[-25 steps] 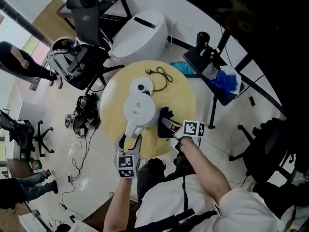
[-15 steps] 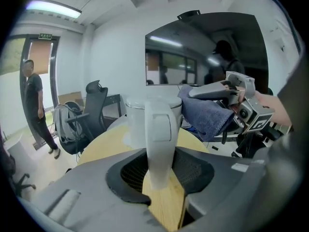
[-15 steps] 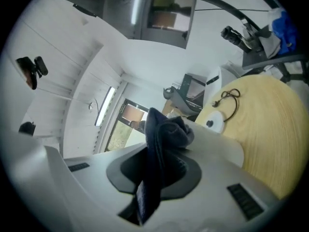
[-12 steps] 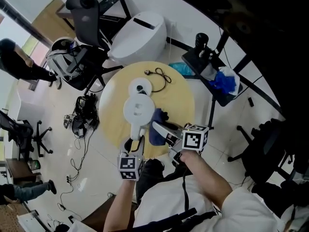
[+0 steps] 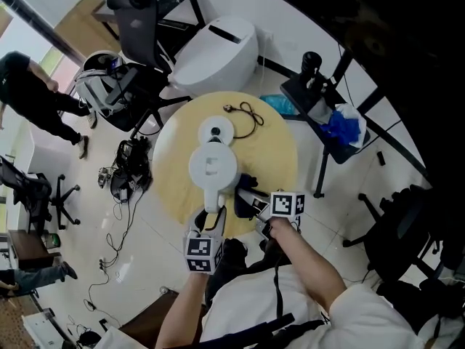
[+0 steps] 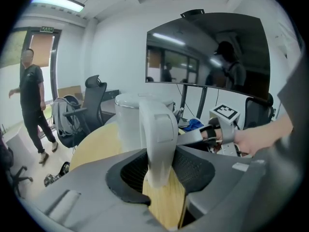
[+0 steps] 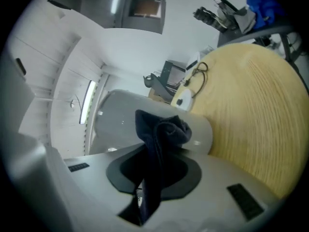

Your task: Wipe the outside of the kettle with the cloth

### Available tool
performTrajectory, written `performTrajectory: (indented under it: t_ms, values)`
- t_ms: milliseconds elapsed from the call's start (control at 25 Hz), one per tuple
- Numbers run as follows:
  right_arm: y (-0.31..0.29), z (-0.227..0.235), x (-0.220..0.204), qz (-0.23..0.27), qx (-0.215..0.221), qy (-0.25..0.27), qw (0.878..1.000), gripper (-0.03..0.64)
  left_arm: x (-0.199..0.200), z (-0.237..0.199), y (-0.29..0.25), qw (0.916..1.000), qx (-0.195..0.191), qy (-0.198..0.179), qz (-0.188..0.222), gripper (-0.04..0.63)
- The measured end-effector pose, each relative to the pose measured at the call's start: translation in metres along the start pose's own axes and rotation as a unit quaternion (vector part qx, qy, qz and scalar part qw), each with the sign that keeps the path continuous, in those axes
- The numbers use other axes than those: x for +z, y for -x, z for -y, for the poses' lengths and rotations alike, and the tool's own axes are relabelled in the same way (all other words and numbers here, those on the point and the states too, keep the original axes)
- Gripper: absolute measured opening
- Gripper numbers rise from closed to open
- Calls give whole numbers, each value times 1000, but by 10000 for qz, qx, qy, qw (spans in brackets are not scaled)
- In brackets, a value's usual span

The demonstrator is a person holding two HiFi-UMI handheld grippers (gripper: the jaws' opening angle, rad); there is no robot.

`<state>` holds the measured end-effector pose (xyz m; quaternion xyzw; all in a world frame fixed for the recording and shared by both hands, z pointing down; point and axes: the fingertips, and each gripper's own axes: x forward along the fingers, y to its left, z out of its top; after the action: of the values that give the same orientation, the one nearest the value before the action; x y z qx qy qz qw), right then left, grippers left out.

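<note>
L gripper (image 6: 161, 170) fingers just closed on handle (image 6: 157, 129) of white plastic kettle (image 5: 213, 167): brace it while R gripper (image 7: 154, 170) fingers, pinching dark-blue cloth (image 7: 164, 127), should sweep its wall firmly.

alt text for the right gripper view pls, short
The right gripper pinches a dark blue cloth between its jaws, the bunched end up at the side of a white kettle. The kettle is on a round wooden table, with its base and a cord farther back.
</note>
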<state>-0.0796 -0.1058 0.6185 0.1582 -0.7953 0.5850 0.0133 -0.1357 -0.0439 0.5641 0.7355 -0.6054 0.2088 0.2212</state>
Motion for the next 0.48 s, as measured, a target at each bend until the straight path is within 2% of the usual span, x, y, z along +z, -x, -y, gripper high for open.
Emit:
performTrajectory:
  t_ms: [120,280,480]
  values:
    - [-8,35,-13,-336,-216,-204,9990,64,0,3,0,10000,-30,73,-13,161]
    - [-17,75,-33,-1074,-614,-243,9920,64,-3,5,0,9999,-115,89,3,163]
    - [-21,80,-46,-1775,-631,-10,9821,64,-1,5,-2,9999,-121,90,3,163]
